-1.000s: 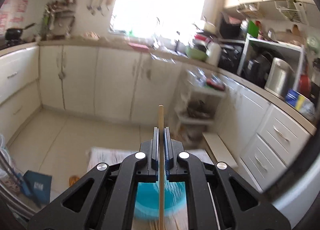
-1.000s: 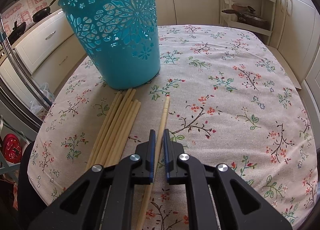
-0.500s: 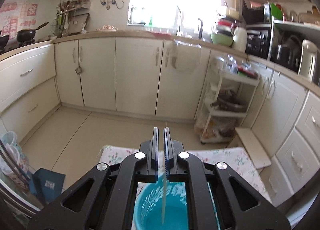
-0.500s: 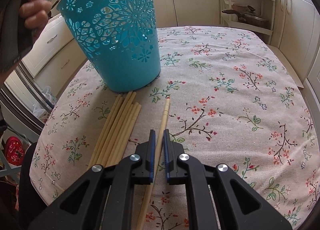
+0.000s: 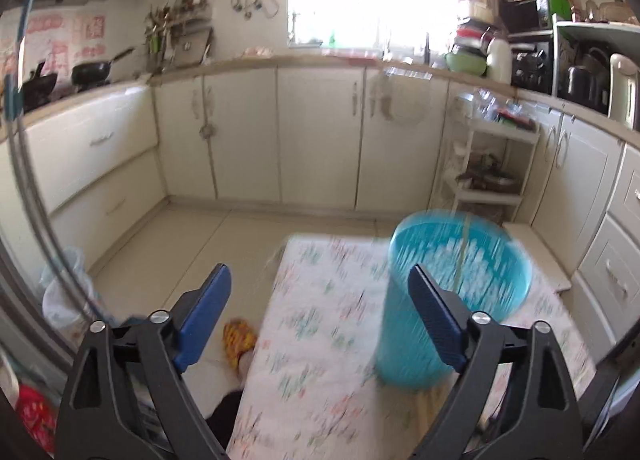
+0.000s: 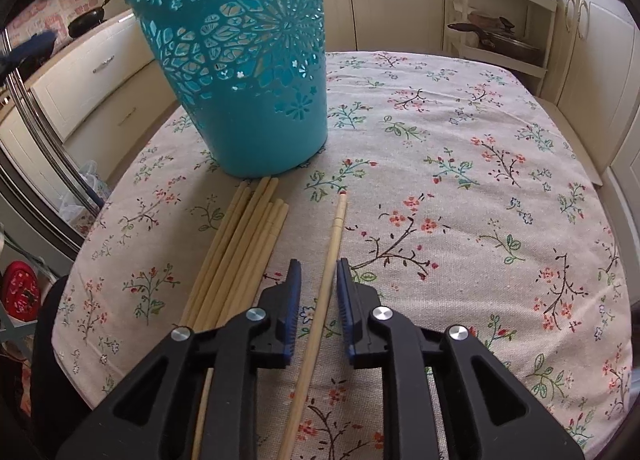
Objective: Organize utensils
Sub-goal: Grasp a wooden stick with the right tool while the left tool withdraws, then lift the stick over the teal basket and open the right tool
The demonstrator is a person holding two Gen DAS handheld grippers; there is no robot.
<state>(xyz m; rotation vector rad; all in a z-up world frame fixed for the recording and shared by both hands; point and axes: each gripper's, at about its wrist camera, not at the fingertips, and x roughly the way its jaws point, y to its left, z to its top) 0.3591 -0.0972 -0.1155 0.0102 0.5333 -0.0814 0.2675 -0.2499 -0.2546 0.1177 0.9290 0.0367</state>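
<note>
Right wrist view: floral tablecloth [image 6: 460, 163] covers the table, biggest thing in frame. Teal cut-out basket [image 6: 244, 59] stands upright on the cloth at far left. Bundle of bamboo chopsticks [image 6: 236, 248] lies flat just in front of the basket base, tips nearly touching it, long axis running toward the camera. Single chopstick [image 6: 326, 284] lies apart, just right of the bundle, tip pointing at the basket's right side. Right gripper [image 6: 316, 292] sits low over the cloth, blue-padded fingers [image 6: 294, 300] parted a little, straddling the single chopstick with a gap on each side, not pinching it.

Left wrist view, motion-blurred: same cloth [image 5: 320, 324] and basket [image 5: 452, 300] seen from above, basket right of centre. A thin pale stick [image 5: 463, 256] stands inside the basket near its far rim. Left gripper [image 5: 320, 316] is held off the table left of the basket, fingers [image 5: 204, 312] spread wide, nothing between them.
</note>
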